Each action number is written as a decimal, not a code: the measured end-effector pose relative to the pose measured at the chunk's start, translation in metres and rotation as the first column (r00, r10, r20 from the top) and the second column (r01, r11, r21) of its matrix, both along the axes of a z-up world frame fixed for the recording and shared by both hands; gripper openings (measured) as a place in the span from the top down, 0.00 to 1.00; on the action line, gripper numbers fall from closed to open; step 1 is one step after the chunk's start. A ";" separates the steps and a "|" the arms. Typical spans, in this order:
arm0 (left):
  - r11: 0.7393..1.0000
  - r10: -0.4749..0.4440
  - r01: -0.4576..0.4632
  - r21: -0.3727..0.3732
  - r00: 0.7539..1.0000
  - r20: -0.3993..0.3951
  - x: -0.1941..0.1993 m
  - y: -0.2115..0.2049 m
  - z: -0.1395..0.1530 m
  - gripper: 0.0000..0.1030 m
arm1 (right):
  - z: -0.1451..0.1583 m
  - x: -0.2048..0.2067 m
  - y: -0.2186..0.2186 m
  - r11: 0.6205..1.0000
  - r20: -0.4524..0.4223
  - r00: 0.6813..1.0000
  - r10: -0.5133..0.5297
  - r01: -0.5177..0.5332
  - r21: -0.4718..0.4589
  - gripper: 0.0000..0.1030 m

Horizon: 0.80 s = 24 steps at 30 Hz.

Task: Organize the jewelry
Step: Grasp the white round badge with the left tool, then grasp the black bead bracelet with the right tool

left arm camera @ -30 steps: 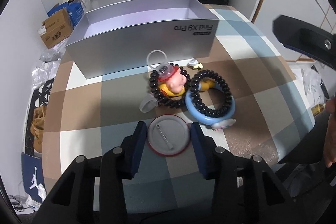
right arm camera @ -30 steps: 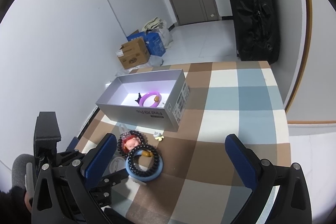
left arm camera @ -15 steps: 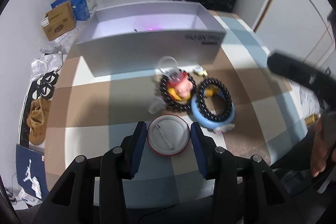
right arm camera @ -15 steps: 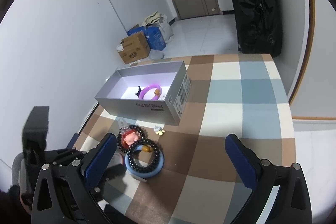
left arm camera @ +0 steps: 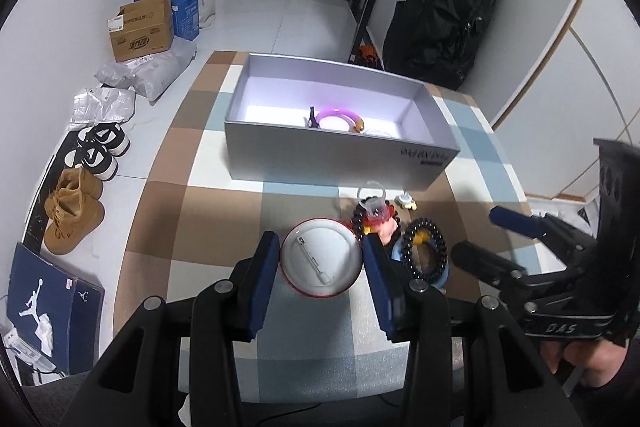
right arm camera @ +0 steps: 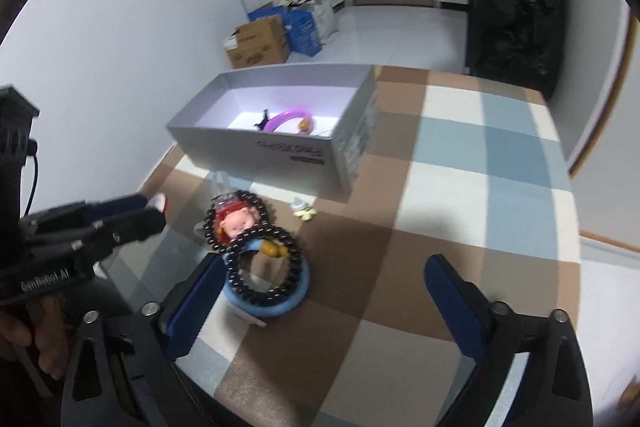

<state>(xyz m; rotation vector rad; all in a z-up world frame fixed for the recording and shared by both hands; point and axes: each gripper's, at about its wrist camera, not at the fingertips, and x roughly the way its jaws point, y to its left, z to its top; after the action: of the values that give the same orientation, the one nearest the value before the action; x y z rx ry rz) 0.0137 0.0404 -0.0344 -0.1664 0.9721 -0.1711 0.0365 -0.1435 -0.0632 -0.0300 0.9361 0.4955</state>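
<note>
My left gripper [left arm camera: 320, 263] is shut on a round white pin badge with a red rim [left arm camera: 320, 262] and holds it above the table. The silver box [left arm camera: 340, 151] stands beyond it, with a purple bangle [left arm camera: 340, 117] inside. On the checked table lie a black bead bracelet [right arm camera: 264, 263] on a blue ring [right arm camera: 296, 295], a second bead bracelet around a doll-face charm [right arm camera: 236, 221], and a small yellow charm [right arm camera: 305, 211]. My right gripper [right arm camera: 320, 303] is open and empty, just in front of the blue ring. The left gripper also shows at the left of the right wrist view [right arm camera: 132, 213].
The table's near edge runs close under both grippers. On the floor to the left are shoes [left arm camera: 74, 211], cardboard boxes [left arm camera: 140, 31] and plastic bags. A black bag [left arm camera: 444, 11] hangs behind the table.
My left gripper has lifted the badge off the table and risen, so the box interior now shows. My right gripper has dropped lower and closer to the bracelets.
</note>
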 end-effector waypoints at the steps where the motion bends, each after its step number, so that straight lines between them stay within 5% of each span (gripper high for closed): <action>1: 1.000 0.003 -0.003 -0.008 1.000 0.001 0.001 0.002 0.001 0.64 | -0.001 0.000 0.001 1.000 0.000 1.000 0.003 -0.003 -0.005 0.13; 9: 0.998 0.016 -0.016 -0.057 1.000 -0.007 0.005 0.012 0.003 0.64 | -0.014 0.011 0.016 0.999 -0.047 0.998 0.036 -0.038 -0.036 0.50; 14: 0.996 0.031 -0.033 -0.079 0.999 -0.026 0.010 0.020 -0.001 0.64 | -0.015 0.016 0.024 0.997 -0.065 0.996 0.056 -0.059 -0.050 0.56; 24: 0.993 0.030 -0.034 -0.114 0.999 -0.037 0.013 0.023 0.000 0.64 | -0.013 0.020 0.029 0.996 -0.058 0.996 0.070 -0.073 -0.048 0.90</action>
<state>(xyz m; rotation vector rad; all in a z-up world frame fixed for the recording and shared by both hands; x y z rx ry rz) 0.0263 0.0637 -0.0348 -0.2910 0.9942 -0.1956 0.0570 -0.1140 -0.0758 -0.0959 1.0054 0.5416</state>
